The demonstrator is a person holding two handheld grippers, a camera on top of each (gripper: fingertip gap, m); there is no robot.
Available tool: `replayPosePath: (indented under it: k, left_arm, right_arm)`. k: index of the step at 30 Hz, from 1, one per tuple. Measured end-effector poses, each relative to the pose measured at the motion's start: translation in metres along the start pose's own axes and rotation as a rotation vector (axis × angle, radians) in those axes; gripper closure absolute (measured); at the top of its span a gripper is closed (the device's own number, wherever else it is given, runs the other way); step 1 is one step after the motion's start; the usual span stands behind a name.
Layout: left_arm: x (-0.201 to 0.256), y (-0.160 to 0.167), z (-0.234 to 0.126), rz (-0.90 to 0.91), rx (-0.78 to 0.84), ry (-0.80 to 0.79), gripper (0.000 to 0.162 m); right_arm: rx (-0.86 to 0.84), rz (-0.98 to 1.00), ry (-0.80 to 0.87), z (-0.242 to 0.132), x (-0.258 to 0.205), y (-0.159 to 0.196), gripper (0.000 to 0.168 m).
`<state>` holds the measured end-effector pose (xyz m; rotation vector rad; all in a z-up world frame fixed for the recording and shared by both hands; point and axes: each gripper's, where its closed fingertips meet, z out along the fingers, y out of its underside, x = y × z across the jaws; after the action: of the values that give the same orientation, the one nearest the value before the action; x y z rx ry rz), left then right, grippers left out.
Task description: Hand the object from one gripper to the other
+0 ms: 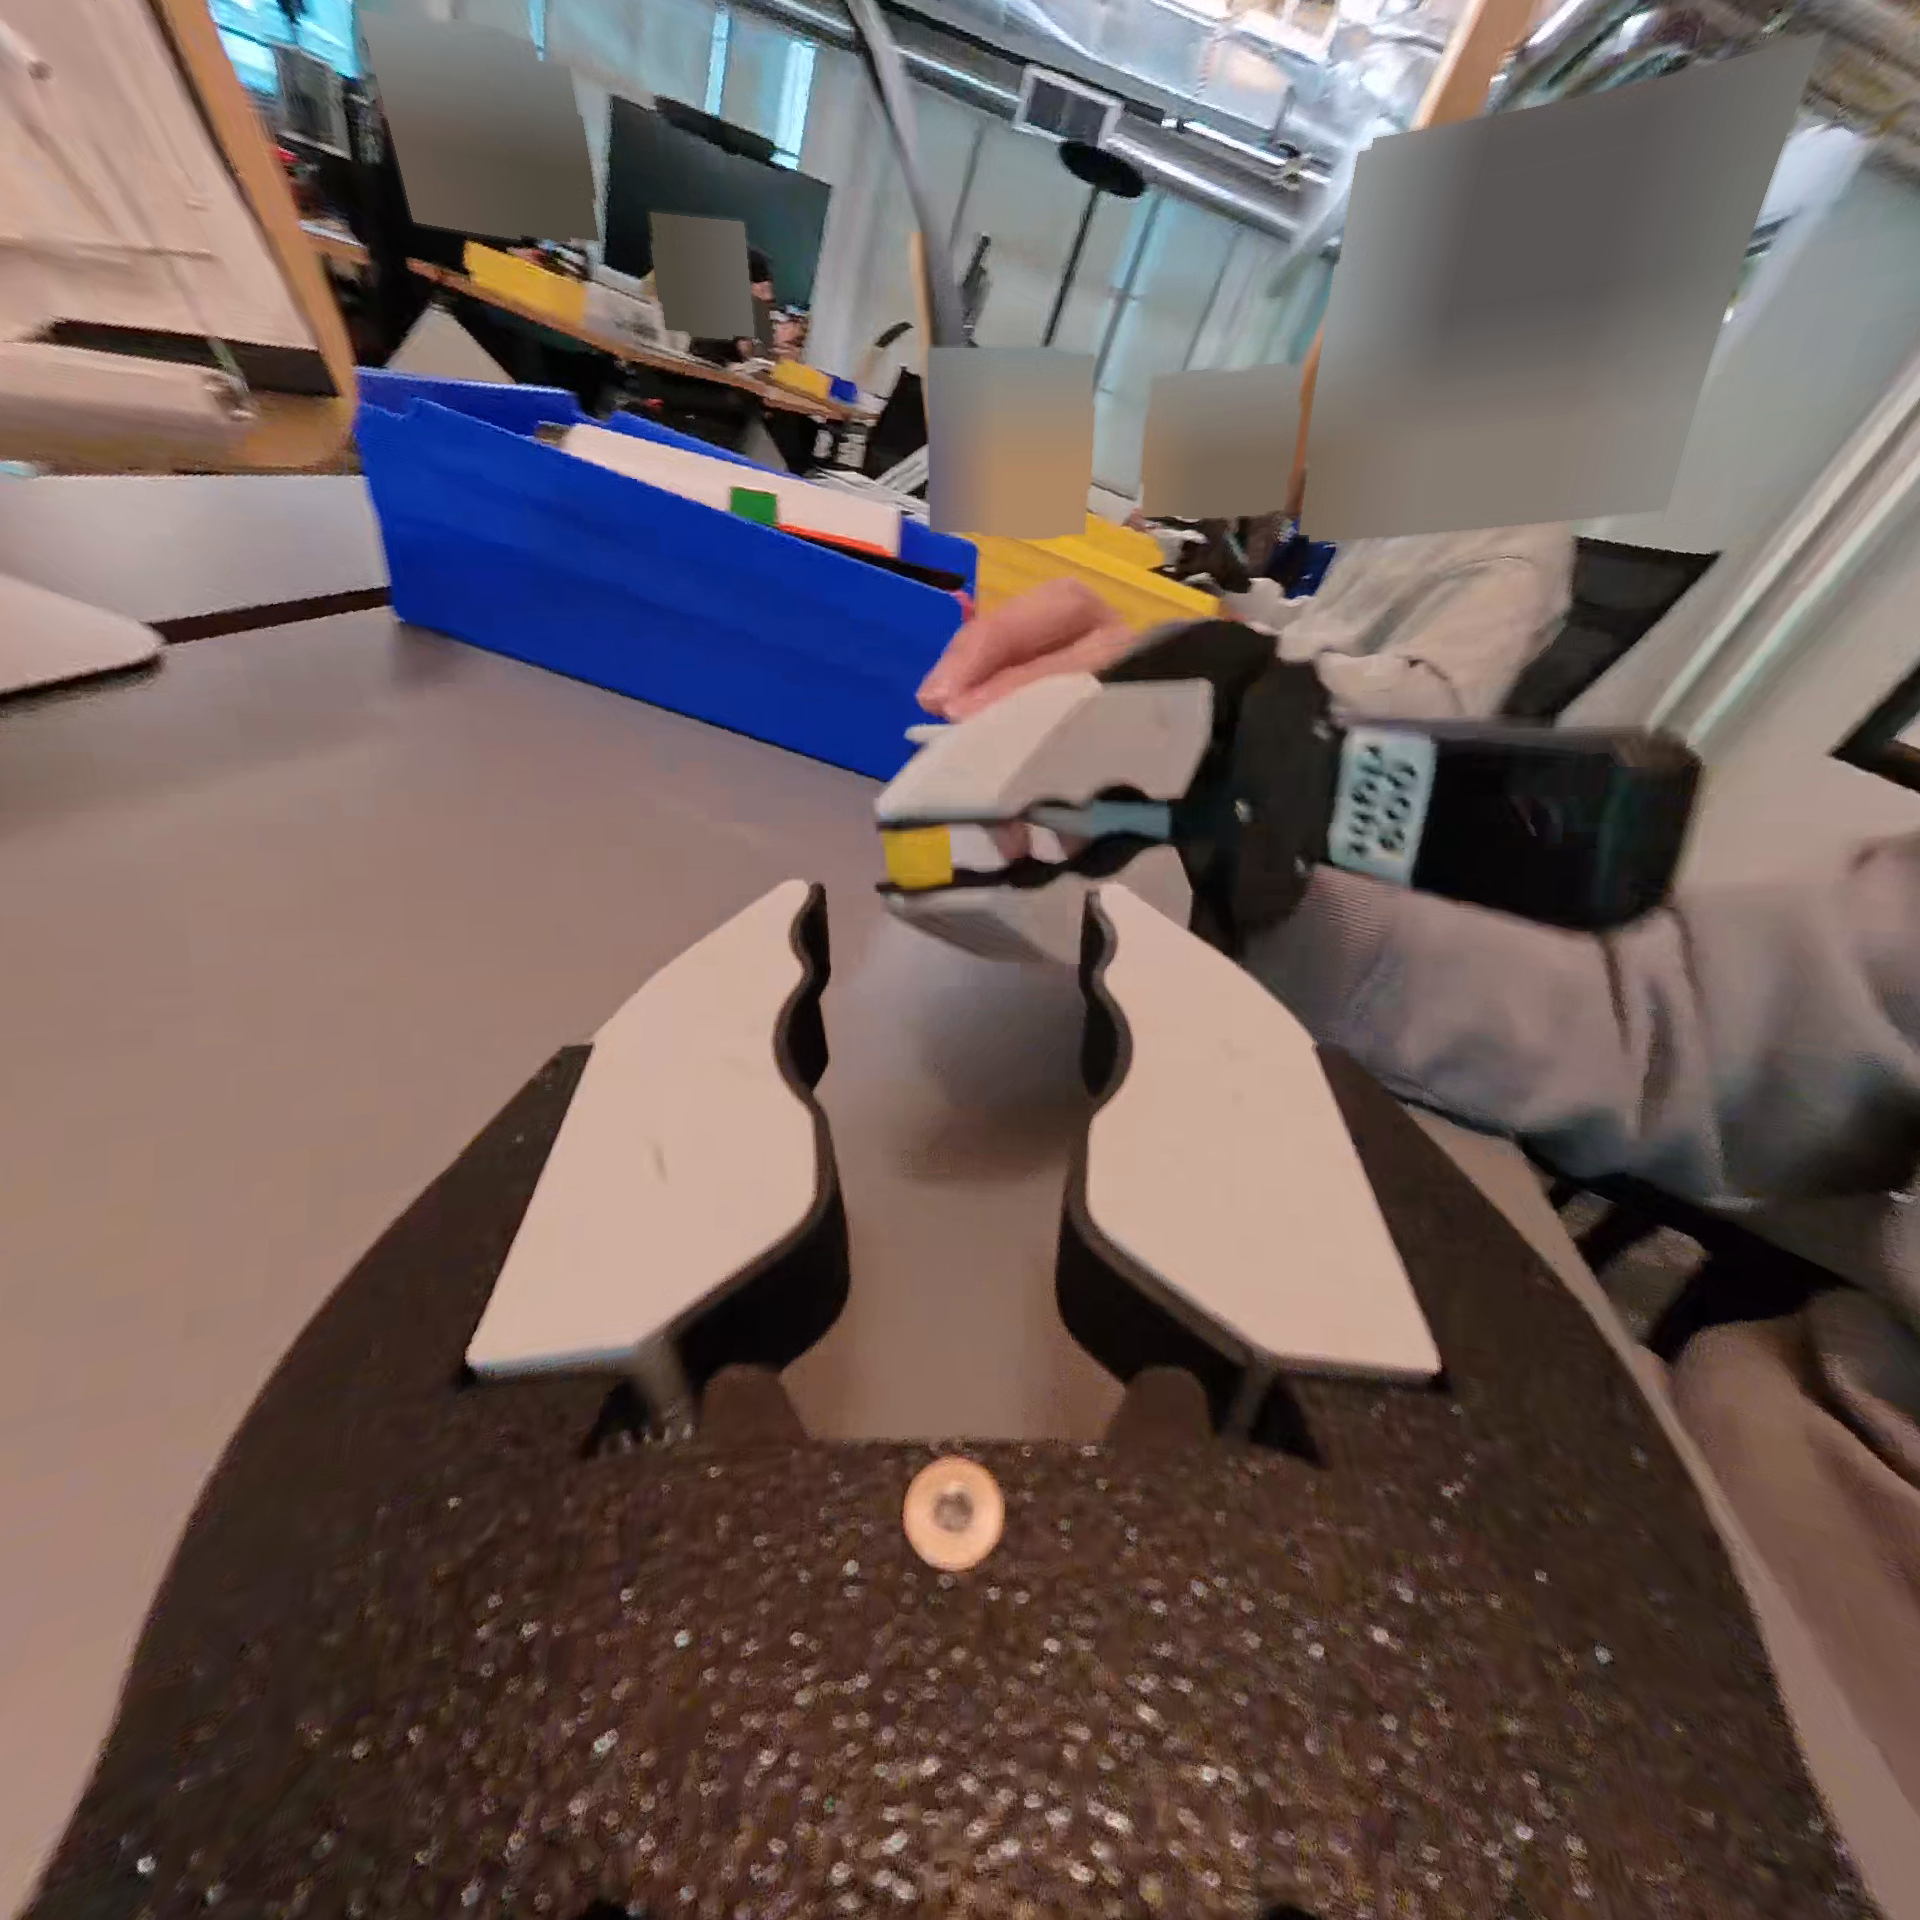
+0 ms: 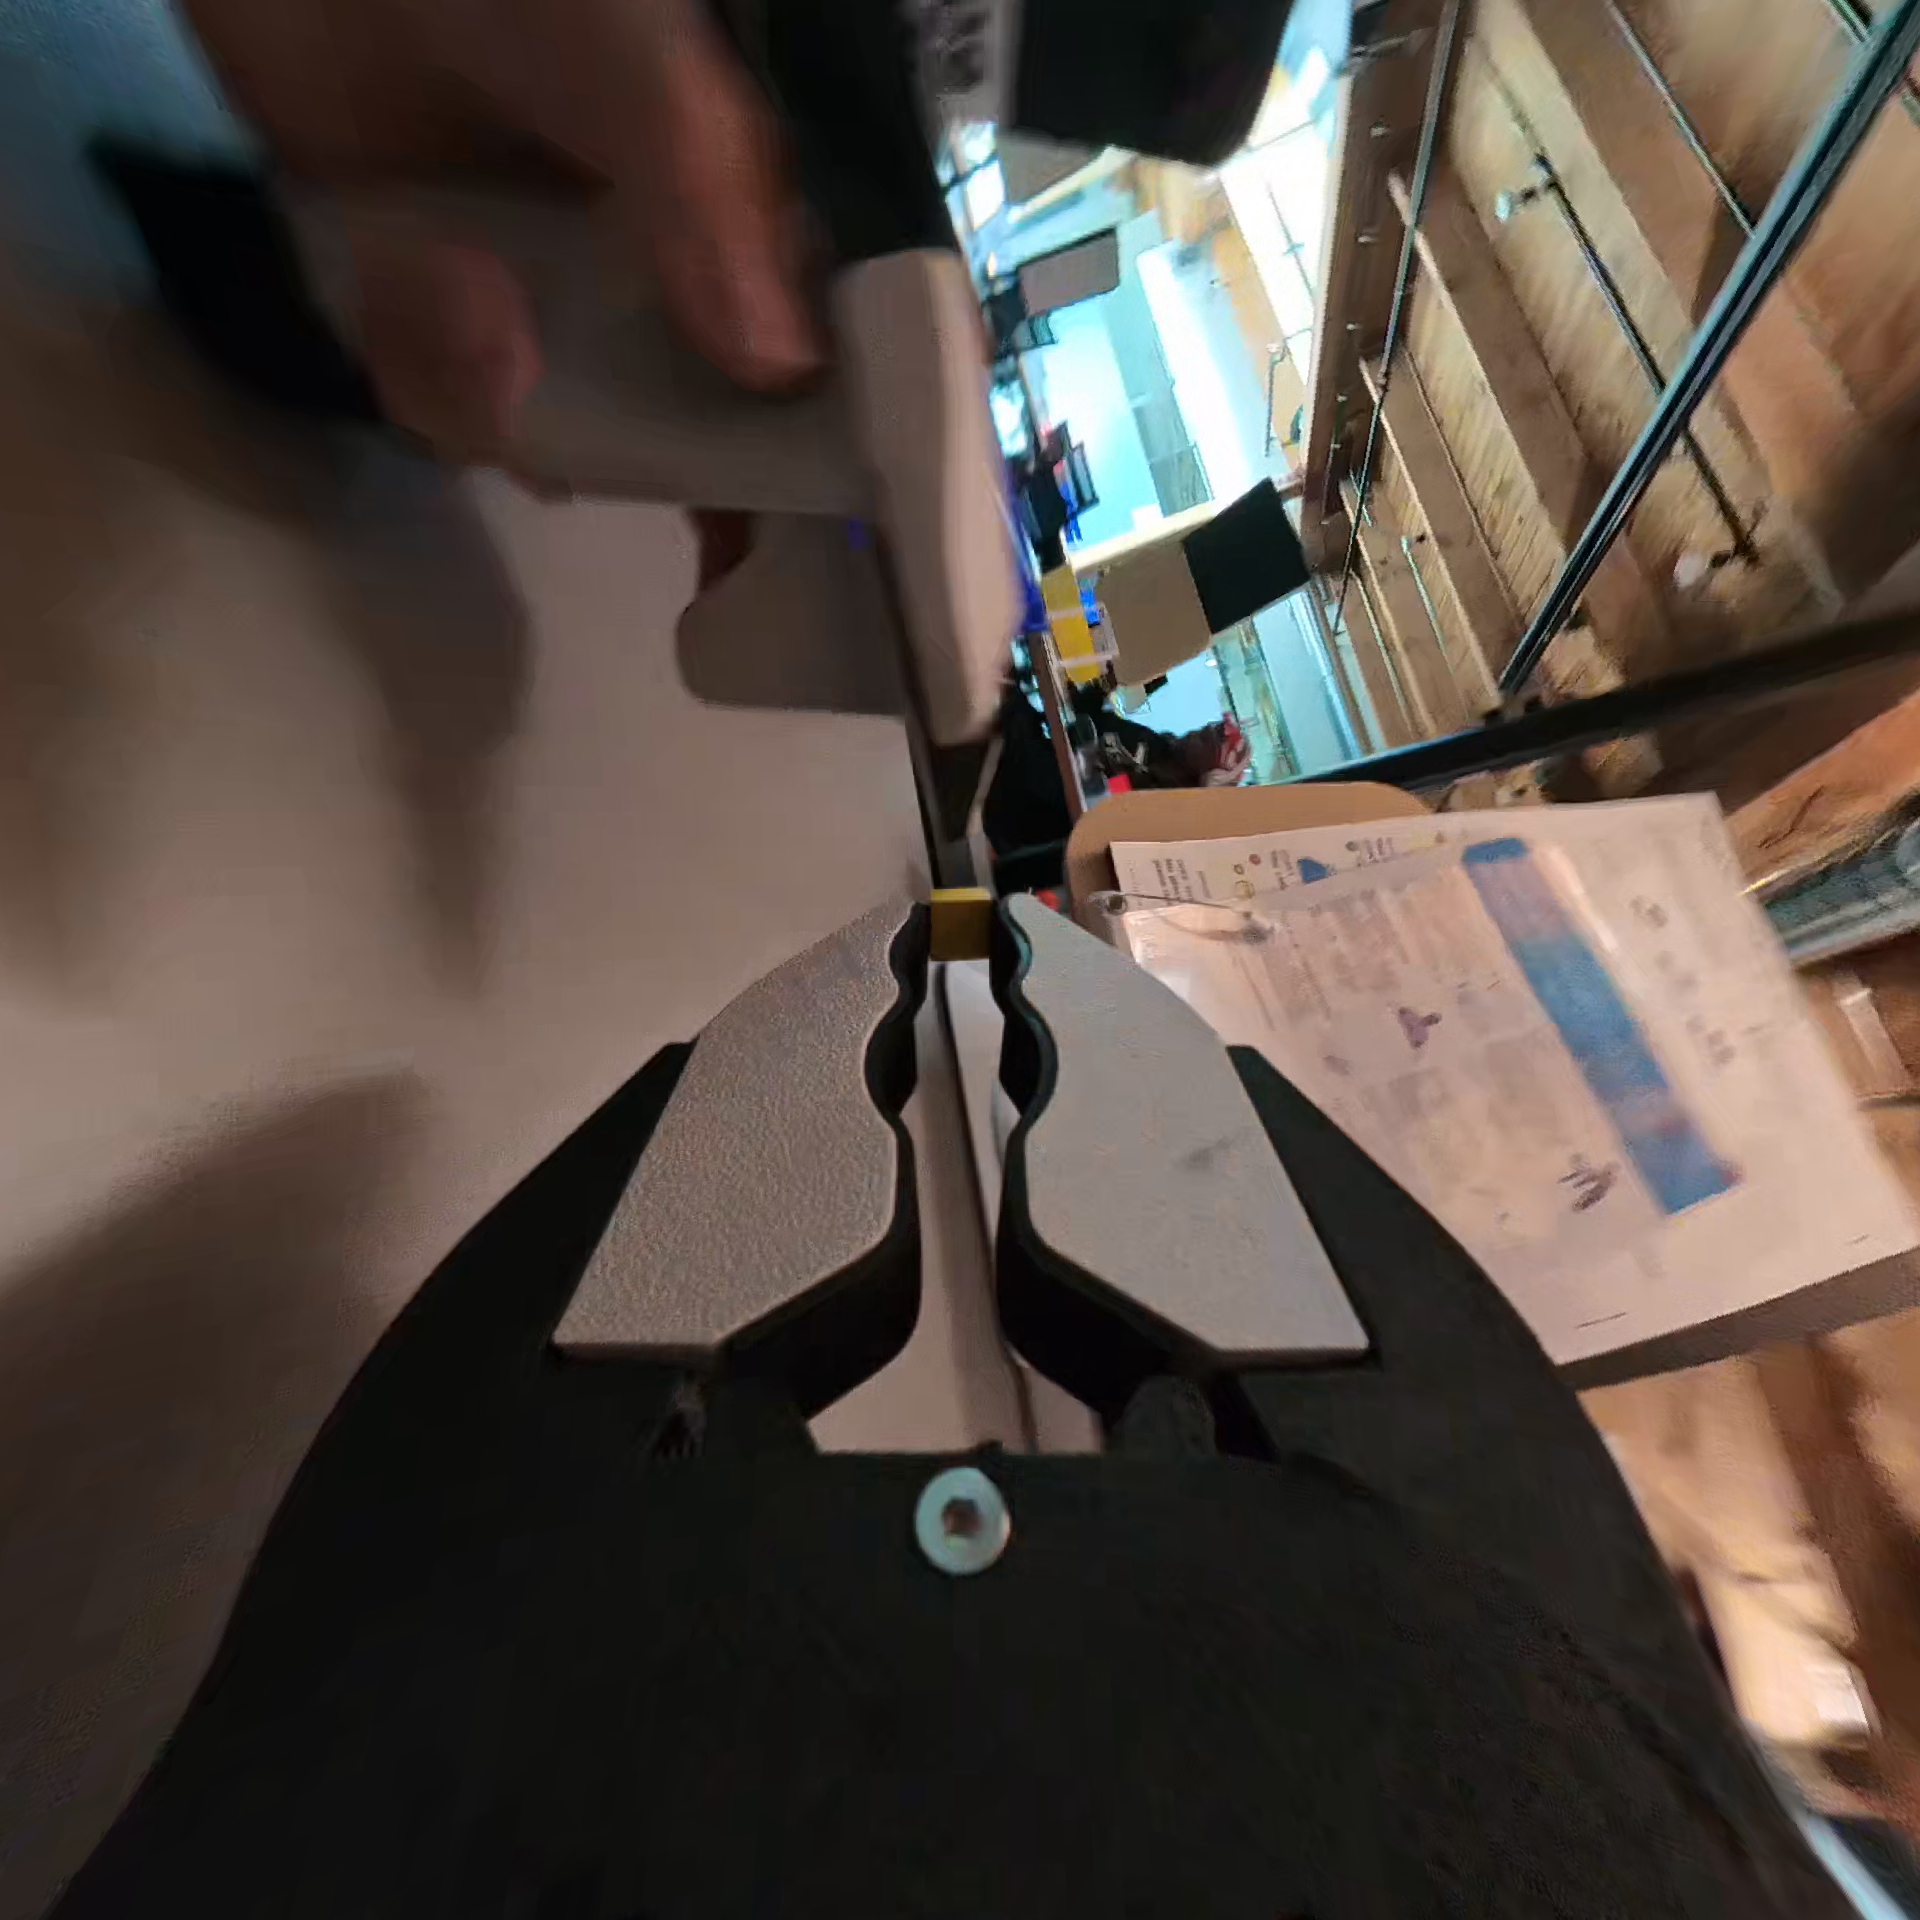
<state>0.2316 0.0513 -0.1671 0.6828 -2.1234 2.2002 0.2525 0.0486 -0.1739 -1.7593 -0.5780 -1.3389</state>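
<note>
A small yellow block (image 1: 916, 857) is pinched at the fingertips of my right gripper (image 1: 902, 858), which reaches in sideways from the right, above the dark table (image 1: 312, 883). My left gripper (image 1: 951, 904) is open and empty. Its fingertips sit just below and in front of the block, not touching it. In the right wrist view the right gripper (image 2: 958, 925) is shut on the yellow block (image 2: 958, 923). The left gripper's grey fingers (image 2: 925, 499) and the hand holding it (image 2: 623, 208) appear blurred at upper left.
A blue bin (image 1: 644, 592) with white items stands on the table behind the grippers, with yellow bins (image 1: 1081, 571) beyond. A grey sleeve (image 1: 1558, 1039) fills the right side. A white stand base (image 1: 62, 634) lies far left. Printed sheets on a board (image 2: 1507, 1039) show in the right wrist view.
</note>
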Motion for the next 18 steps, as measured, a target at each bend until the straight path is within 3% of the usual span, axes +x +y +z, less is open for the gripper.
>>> replayPosePath:
  k: [2, 7, 18]
  left_arm:
    - [-0.004, 0.001, -0.001, 0.047, -0.017, -0.050, 0.122]
    - [-0.016, 0.009, 0.000, 0.114, -0.087, -0.175, 0.129]
    - [-0.017, 0.009, 0.002, 0.131, -0.092, -0.190, 0.142]
  right_arm:
    - [-0.052, -0.102, -0.010, 0.003, -0.006, 0.001, 0.158]
    - [-0.119, -0.138, 0.002, 0.006, -0.004, 0.005, 0.158]
    - [-0.147, -0.186, 0.005, 0.013, -0.009, -0.002, 0.158]
